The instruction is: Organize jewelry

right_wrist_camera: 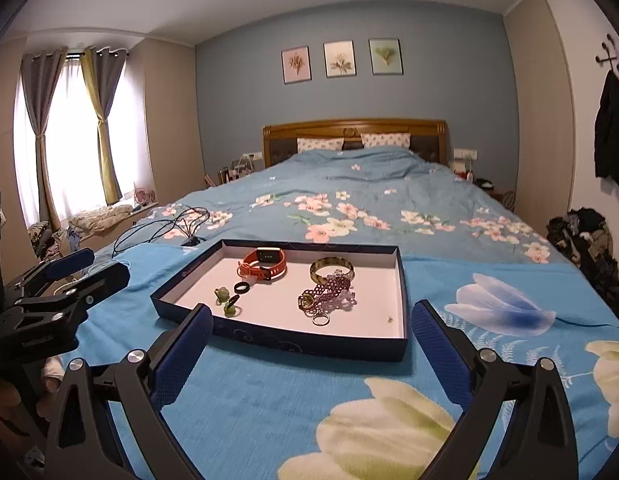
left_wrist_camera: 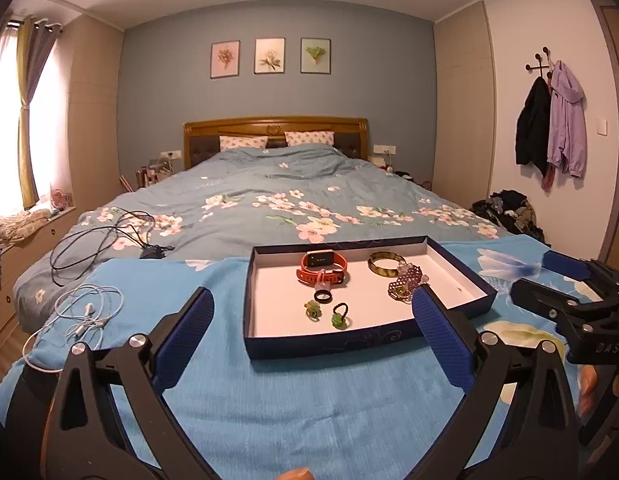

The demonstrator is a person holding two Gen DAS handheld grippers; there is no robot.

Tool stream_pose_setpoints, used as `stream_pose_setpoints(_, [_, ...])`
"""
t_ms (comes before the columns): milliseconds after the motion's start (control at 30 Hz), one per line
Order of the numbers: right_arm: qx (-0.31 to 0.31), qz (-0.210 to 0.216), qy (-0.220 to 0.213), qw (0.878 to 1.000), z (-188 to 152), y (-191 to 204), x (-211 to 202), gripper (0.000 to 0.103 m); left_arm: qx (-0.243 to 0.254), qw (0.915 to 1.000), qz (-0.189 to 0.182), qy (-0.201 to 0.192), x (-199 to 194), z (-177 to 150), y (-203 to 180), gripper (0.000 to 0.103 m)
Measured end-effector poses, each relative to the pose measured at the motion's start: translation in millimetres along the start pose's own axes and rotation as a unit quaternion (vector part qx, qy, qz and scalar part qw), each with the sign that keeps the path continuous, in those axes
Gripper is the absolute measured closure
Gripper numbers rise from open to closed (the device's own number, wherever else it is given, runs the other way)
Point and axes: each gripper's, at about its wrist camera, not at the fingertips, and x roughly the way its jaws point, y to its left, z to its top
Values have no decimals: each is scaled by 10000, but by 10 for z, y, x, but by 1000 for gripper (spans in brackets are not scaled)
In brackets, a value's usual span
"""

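A shallow dark-blue tray (left_wrist_camera: 329,346) (right_wrist_camera: 301,344) with a white floor lies on the blue cloth. It holds an orange watch (left_wrist_camera: 322,267) (right_wrist_camera: 264,264), a gold bangle (left_wrist_camera: 385,263) (right_wrist_camera: 330,269), a purple bead bracelet (left_wrist_camera: 409,276) (right_wrist_camera: 329,292), a black ring (left_wrist_camera: 322,296) (right_wrist_camera: 241,288), two green pieces (left_wrist_camera: 312,310) (right_wrist_camera: 220,293) and a small silver ring (right_wrist_camera: 320,320). My left gripper (left_wrist_camera: 313,336) is open and empty, just short of the tray's near wall. My right gripper (right_wrist_camera: 311,344) is open and empty, also just short of the tray.
White earphones (left_wrist_camera: 85,312) lie on the cloth at the left. Black cables (left_wrist_camera: 105,236) lie on the floral bedspread behind. The right gripper shows at the right edge of the left wrist view (left_wrist_camera: 569,304); the left gripper shows at the left edge of the right wrist view (right_wrist_camera: 61,292).
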Motion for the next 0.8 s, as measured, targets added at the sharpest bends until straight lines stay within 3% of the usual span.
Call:
stream_pose_setpoints(333, [-124,-17,-280,9995,-67,161,-154,7,-73,9991,158,-395,-331,-34,-29,5])
stream_pose_setpoints(433, [-42,-85,-474,9988,-59,146,-224,7,-104,9990,136,-415,-381,-33,-40,5])
stream_pose_setpoints(800, [-11,-137,-517,9986,-76,112,-281,7,-78,9985,191,-499,-446,-35,-76,5])
